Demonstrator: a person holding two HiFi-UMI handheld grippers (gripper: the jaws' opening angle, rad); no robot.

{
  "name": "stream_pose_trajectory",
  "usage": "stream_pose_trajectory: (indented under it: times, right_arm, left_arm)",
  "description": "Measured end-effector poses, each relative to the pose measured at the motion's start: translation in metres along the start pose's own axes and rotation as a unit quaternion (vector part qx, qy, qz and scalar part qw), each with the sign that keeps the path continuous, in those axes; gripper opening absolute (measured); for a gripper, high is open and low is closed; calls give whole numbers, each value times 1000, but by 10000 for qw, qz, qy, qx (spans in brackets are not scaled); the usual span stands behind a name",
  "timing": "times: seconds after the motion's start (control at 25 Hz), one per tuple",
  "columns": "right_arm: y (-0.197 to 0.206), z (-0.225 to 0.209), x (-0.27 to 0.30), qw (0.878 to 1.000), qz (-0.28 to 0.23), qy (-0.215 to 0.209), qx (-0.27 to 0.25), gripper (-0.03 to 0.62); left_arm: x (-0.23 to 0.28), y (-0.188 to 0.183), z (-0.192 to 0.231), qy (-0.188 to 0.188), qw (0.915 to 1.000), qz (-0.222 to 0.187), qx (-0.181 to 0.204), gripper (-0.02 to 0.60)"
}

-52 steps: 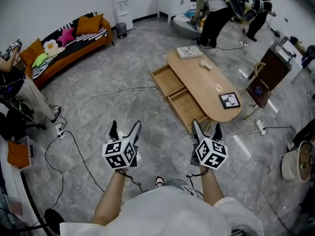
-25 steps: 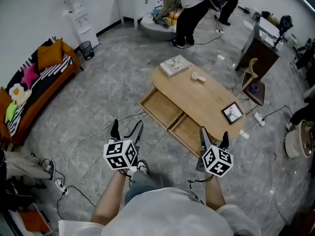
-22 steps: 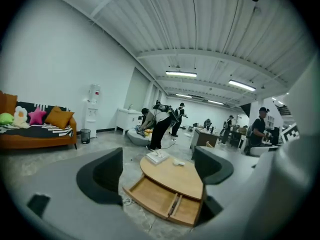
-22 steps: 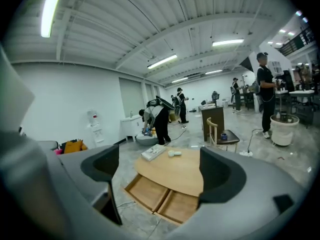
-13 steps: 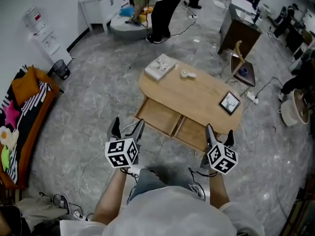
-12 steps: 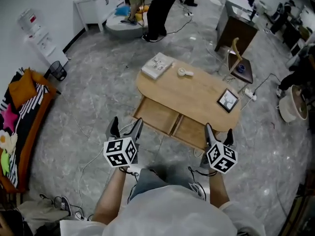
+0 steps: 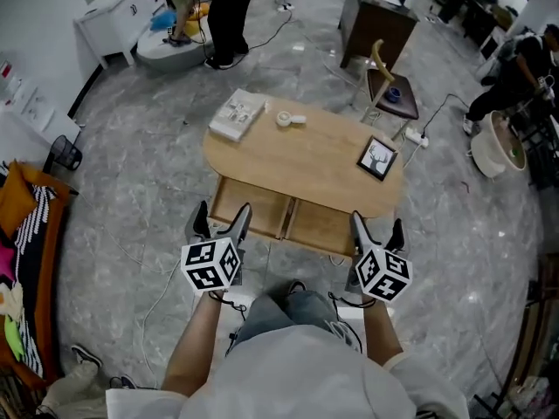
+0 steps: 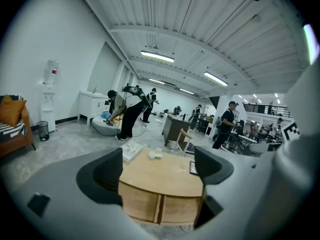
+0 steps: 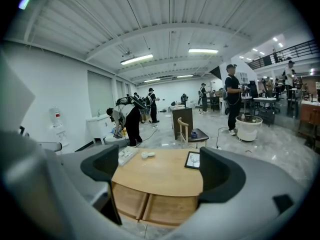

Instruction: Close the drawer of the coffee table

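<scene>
The oval wooden coffee table (image 7: pixel 306 160) stands straight ahead of me. Its two drawers, left (image 7: pixel 249 209) and right (image 7: pixel 319 225), are pulled out toward me and look empty. My left gripper (image 7: pixel 220 221) is open in the air just short of the left drawer's front. My right gripper (image 7: pixel 376 231) is open near the right drawer's corner. Neither touches anything. The left gripper view shows the table (image 8: pixel 165 176) and drawer fronts (image 8: pixel 142 204) between open fingers (image 8: pixel 107 176). The right gripper view shows the same table (image 9: pixel 157 176) and drawers (image 9: pixel 167 209) between open fingers (image 9: pixel 222 176).
On the table top lie a book (image 7: pixel 238 113), a small white object (image 7: pixel 290 120) and a framed picture (image 7: pixel 378 158). Behind it stand a chair (image 7: pixel 389 85) and a dark cabinet (image 7: pixel 376 24). Cables (image 7: pixel 166 291) trail on the floor at left. People work at the back.
I have walked round the table, so the drawer fronts now face me and lie close ahead. Both grippers stayed open and empty.
</scene>
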State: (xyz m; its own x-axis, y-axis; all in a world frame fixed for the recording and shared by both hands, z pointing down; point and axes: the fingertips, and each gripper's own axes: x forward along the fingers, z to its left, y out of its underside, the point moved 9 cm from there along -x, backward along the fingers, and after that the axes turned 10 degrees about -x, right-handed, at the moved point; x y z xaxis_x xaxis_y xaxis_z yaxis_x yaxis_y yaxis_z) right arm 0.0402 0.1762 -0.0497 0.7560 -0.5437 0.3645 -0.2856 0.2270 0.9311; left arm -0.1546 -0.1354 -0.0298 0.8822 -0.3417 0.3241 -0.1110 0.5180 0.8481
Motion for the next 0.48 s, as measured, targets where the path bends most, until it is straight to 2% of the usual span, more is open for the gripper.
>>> stream_pose_trajectory:
  times: [0.2, 0.48]
  right_arm:
    - [13, -21, 0, 9994, 201, 214, 163, 509]
    - [45, -31, 19, 9981, 408, 313, 350, 509]
  left_arm:
    - [18, 10, -16, 109, 9996, 206, 181, 446]
    - [49, 43, -16, 110, 9959, 764, 481, 446]
